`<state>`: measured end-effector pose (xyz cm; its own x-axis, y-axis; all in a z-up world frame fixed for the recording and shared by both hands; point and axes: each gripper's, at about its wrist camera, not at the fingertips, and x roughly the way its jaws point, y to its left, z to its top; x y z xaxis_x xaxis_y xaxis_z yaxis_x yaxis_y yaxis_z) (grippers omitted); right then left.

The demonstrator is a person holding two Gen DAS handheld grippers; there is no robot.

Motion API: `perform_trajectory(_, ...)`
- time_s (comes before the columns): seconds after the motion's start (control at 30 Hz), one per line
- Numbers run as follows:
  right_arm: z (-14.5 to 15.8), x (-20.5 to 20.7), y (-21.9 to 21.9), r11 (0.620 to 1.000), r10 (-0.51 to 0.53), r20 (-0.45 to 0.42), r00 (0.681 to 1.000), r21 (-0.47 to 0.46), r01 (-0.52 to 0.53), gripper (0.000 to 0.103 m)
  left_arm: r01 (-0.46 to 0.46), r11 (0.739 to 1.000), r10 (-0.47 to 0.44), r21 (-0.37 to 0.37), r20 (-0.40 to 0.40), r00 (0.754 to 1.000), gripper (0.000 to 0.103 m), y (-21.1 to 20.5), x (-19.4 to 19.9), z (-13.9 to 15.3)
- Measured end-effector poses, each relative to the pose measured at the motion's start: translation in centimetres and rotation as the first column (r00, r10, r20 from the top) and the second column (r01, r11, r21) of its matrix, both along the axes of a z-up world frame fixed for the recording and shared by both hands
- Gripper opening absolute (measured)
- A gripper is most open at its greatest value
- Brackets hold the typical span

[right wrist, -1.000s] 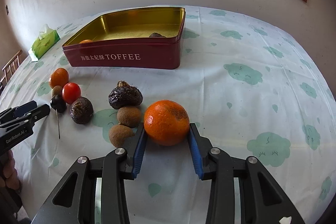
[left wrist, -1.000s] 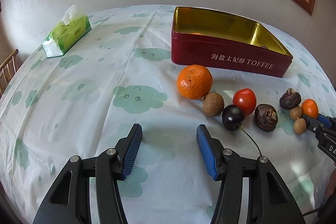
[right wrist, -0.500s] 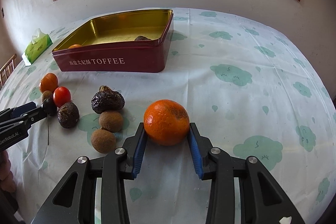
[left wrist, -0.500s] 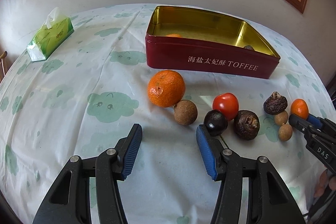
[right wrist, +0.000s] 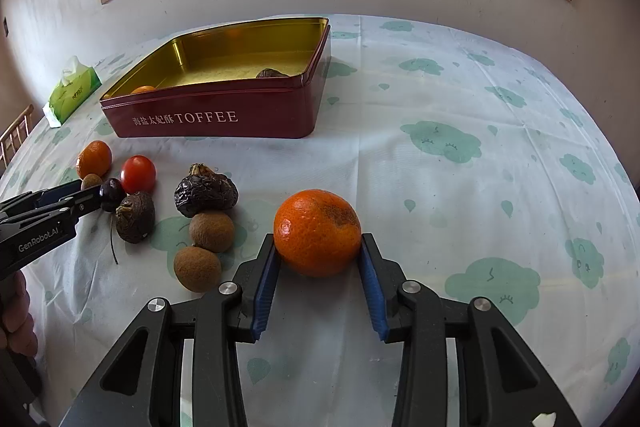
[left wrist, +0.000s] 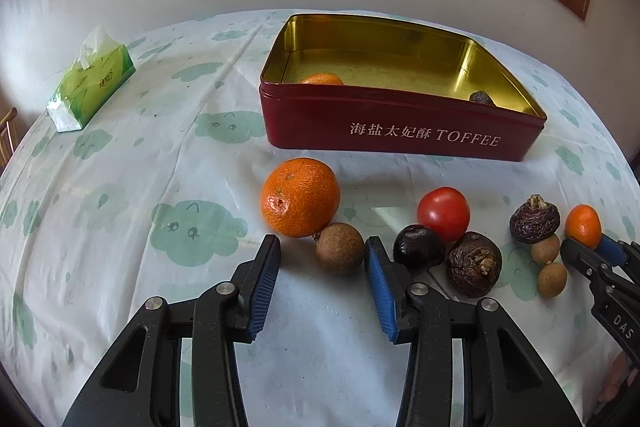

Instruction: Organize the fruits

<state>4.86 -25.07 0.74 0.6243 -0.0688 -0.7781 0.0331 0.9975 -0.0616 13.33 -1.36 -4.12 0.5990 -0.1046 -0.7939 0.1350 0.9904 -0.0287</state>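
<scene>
My left gripper point(left wrist: 322, 241) points down at the fruit row, and its jaws are closing around a brown longan point(left wrist: 339, 254). A gap still shows on the longan's left side. Behind the longan lies a big mandarin point(left wrist: 300, 197). To its right sit a dark plum point(left wrist: 418, 249), a tomato point(left wrist: 443, 213) and two wrinkled water chestnuts point(left wrist: 474, 264). My right gripper point(right wrist: 318, 239) is shut on a small mandarin point(right wrist: 317, 231), low at the table. The red toffee tin point(left wrist: 400, 135) stands open behind, with a mandarin point(left wrist: 322, 79) and a chestnut point(left wrist: 482, 97) inside.
A green tissue pack point(left wrist: 92, 85) lies at the far left of the cloud-patterned tablecloth point(left wrist: 160, 187). Two more longans point(right wrist: 211, 230) rest between the grippers. A wall and a window frame stand behind the table. A wooden chair back point(right wrist: 16, 135) shows at the left edge.
My left gripper has moved in on the fruit row, and its jaws have narrowed around the brown longan. My right gripper keeps its hold on the small mandarin.
</scene>
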Motion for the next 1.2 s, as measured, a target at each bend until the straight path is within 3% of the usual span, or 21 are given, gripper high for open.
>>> perform_trajectory(0.37, 0.0, 0.0, 0.0, 1.000, 0.000, -0.001, 1.000, 0.000, 0.000, 0.037, 0.015, 1.000, -0.015, -0.006, 0.014, 1.000, 0.026, 0.3, -0.9, 0.0)
perform_trajectory(1.2, 0.2, 0.1, 0.1, 1.000, -0.001, -0.012, 1.000, -0.017, 0.001, 0.035, 0.025, 0.999, -0.027, 0.025, 0.054, 0.998, 0.025, -0.4, -2.2, 0.3)
